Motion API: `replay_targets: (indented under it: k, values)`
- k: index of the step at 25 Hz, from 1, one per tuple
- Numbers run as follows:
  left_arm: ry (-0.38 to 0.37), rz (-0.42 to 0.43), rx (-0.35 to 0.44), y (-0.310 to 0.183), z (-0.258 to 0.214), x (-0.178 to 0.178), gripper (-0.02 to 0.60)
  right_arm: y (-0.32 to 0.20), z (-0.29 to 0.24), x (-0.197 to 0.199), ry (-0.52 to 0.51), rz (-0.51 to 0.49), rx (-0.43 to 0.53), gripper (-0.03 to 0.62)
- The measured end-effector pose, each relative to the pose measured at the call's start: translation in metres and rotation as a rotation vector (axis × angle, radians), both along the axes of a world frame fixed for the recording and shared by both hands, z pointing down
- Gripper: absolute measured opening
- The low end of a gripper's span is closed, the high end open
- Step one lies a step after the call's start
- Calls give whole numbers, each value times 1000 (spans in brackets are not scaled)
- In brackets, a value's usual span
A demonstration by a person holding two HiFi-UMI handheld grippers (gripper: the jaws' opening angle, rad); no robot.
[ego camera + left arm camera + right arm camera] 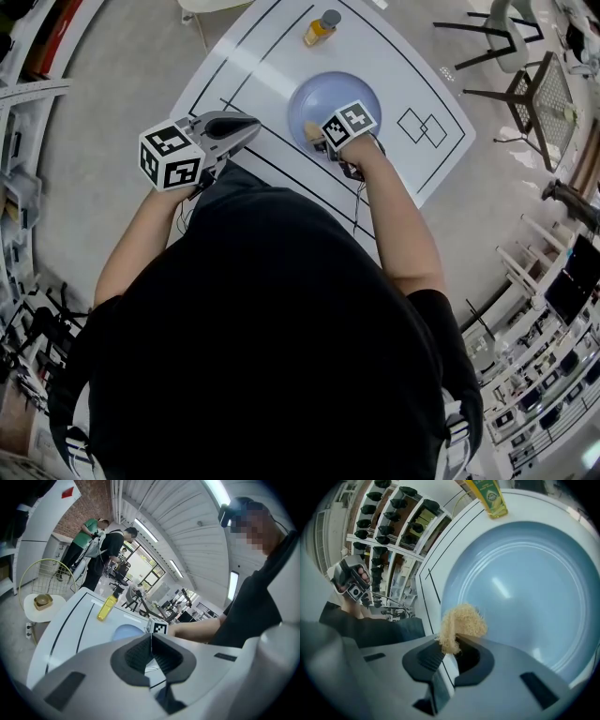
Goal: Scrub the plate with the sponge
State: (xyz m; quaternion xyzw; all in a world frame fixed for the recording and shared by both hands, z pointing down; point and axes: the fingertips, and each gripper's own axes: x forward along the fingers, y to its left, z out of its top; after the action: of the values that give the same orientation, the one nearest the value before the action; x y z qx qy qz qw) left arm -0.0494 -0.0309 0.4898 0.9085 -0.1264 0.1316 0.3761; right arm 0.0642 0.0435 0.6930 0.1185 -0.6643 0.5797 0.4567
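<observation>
A pale blue plate [323, 105] [520, 585] lies on the white table [272, 70], also seen as a blue patch [127, 632] in the left gripper view. My right gripper [323, 142] [451, 645] is shut on a tan fibrous sponge [460, 625] [313, 134] at the plate's near rim; whether the sponge touches the plate I cannot tell. My left gripper [251, 127] [151, 645] is shut with nothing between its jaws, held to the left of the plate above the table's near edge.
A yellow bottle [321, 28] [107, 607] [490, 498] with a grey cap stands beyond the plate. Black lines and two squares [424, 126] mark the table. Chairs [534, 89] stand at the right, shelving [393, 531] at the left. Two people [101, 550] stand far off.
</observation>
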Motion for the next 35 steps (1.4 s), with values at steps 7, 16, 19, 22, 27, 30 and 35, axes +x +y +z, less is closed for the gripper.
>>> replay_targets:
  k: [7,16,19,22,27,30,35]
  values:
    - [0,7,-6,-4,2,-1,9,-14,-6,-22,-81,24,52,44]
    - [0,22,-6,-7,2,4,9,-30,-14,-6,-42,54,178,43]
    - [1,30,-3,-7,2,8,9,-39,-20,10,2,69,251,43]
    - [3,37,-4,-6,2,12,9,-48,-26,24,46,73,316,41]
    - [6,51,-3,-4,0,20,9,-56,-34,43,115,48,396,41]
    - [5,57,-3,-4,0,21,9,-54,-32,52,176,-3,427,41]
    - [4,56,-11,-4,2,21,9,-40,-18,52,209,-53,401,41]
